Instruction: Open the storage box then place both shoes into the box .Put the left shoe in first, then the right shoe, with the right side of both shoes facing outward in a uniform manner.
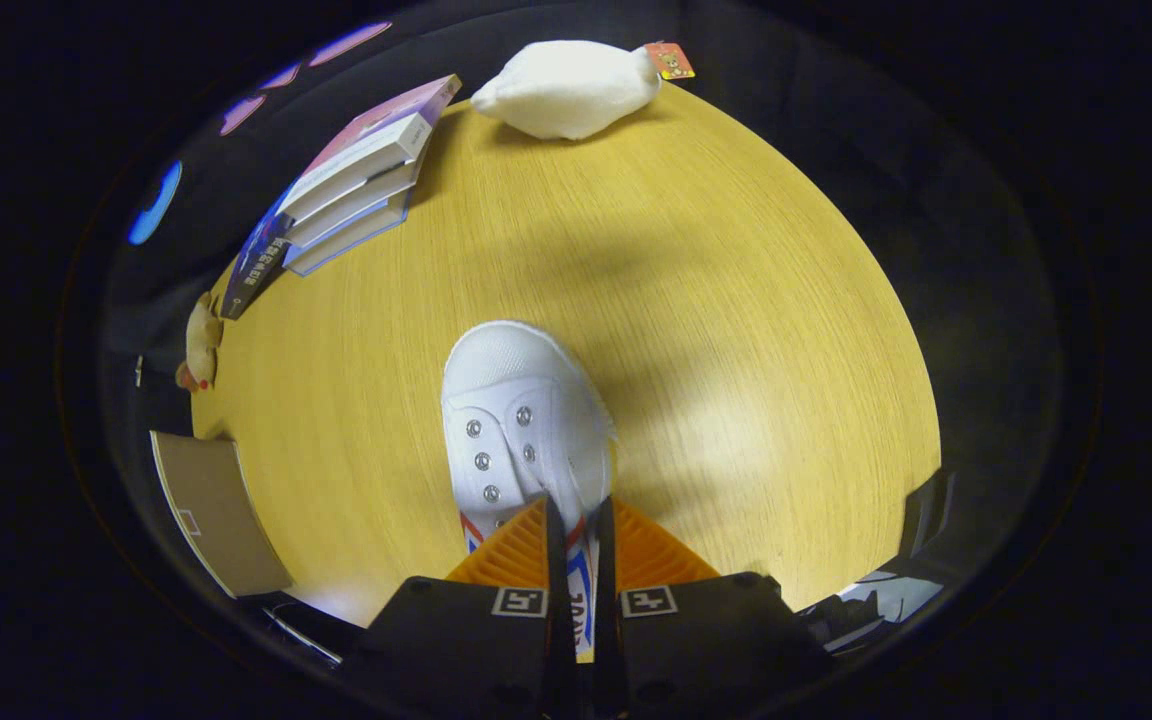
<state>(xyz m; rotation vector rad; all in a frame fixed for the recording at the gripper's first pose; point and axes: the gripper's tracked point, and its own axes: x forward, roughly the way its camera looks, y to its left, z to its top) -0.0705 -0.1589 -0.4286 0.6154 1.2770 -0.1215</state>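
Claw (576, 520) is nearly closed, both fingers pinching the side wall of a white canvas shoe (521, 420) near its opening; the thin fabric edge sits between them. The grip on the collar probably lets the shoe hang toe-forward, so its side can be turned as the task demands. The toe points away over the yellow wooden table (696, 280); whether the sole touches the table cannot be told. A brown cardboard piece (221, 520), possibly the storage box or its flap, lies at the table's near left edge. Beyond it are stacked books (356, 185), a white plush toy (566, 90) and a small figurine (201, 345), well apart from the shoe.
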